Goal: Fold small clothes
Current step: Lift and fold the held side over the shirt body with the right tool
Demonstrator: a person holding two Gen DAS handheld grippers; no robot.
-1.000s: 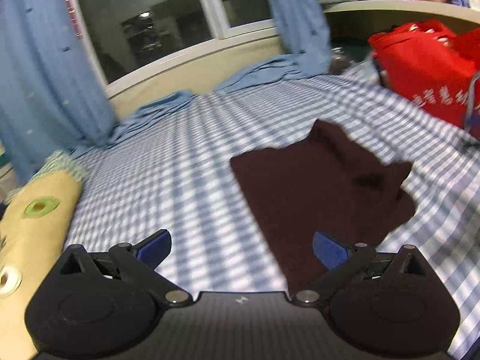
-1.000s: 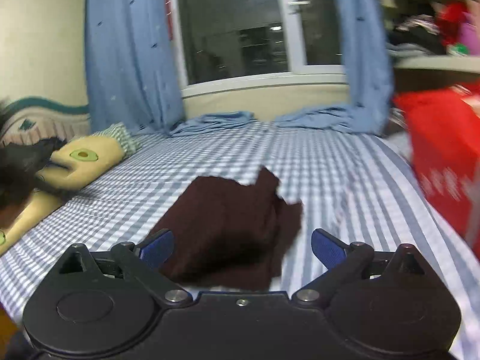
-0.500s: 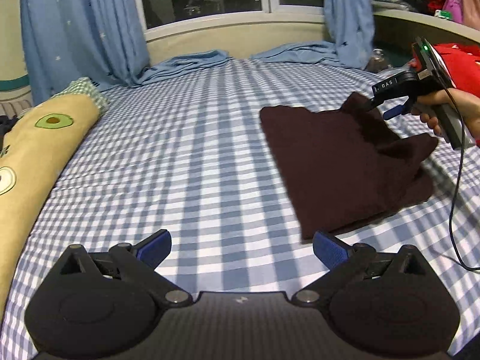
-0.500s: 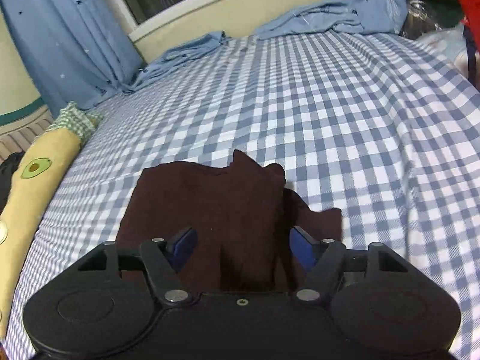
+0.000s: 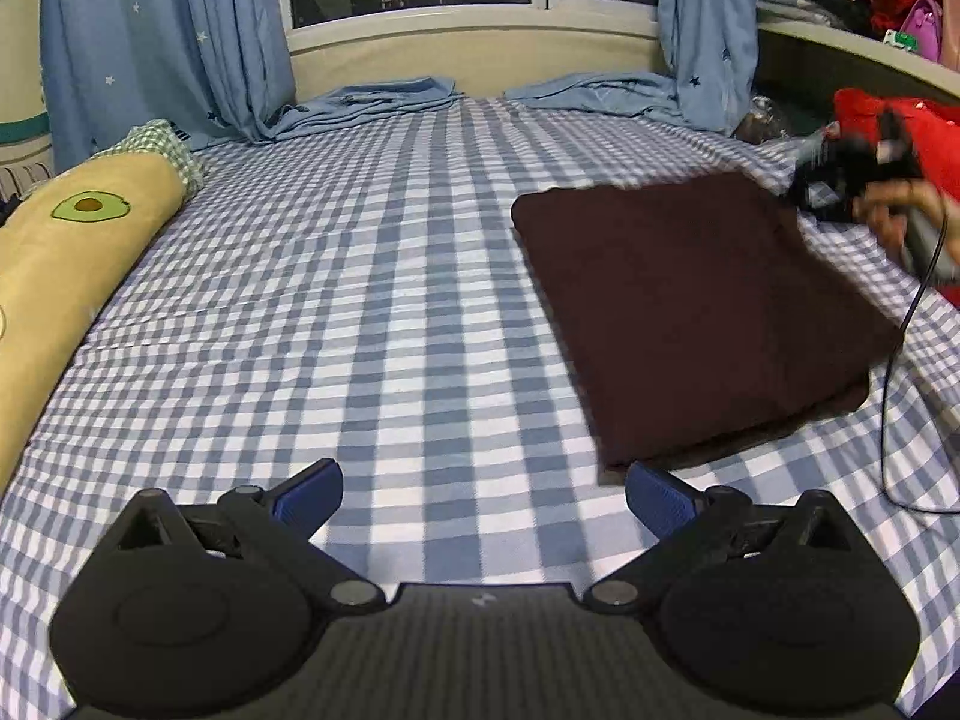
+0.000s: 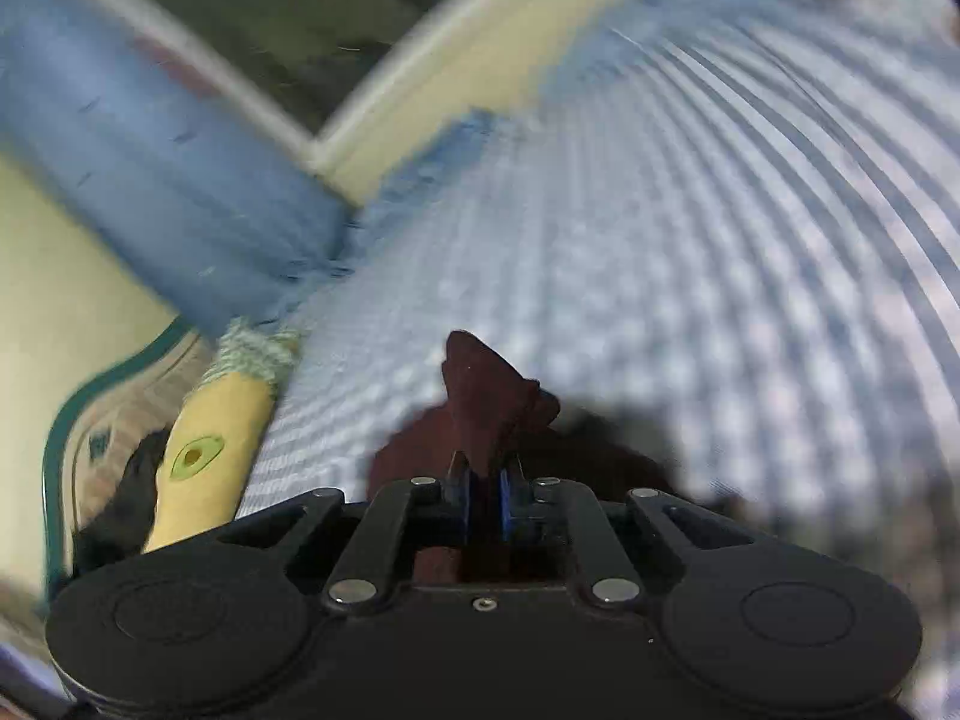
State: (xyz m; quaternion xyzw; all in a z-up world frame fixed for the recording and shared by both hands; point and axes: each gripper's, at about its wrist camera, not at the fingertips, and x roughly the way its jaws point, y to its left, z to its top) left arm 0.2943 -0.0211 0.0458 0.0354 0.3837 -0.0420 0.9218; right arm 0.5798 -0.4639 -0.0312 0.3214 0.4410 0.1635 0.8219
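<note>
The left gripper (image 5: 483,489) hangs low with its fingers (image 5: 306,491) spread wide and nothing between them. The right gripper (image 6: 486,495), held in a hand (image 5: 900,210), has its fingers pinched together on dark cloth (image 6: 480,396), rolled sideways.

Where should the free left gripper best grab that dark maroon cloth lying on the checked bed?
Probably the near corner of the dark maroon cloth, closest to the open left gripper. The cloth lies flat on the blue-and-white checked bedsheet, so come in low from the front and slide one finger under the edge. The right gripper is already shut on the far corner.
</note>
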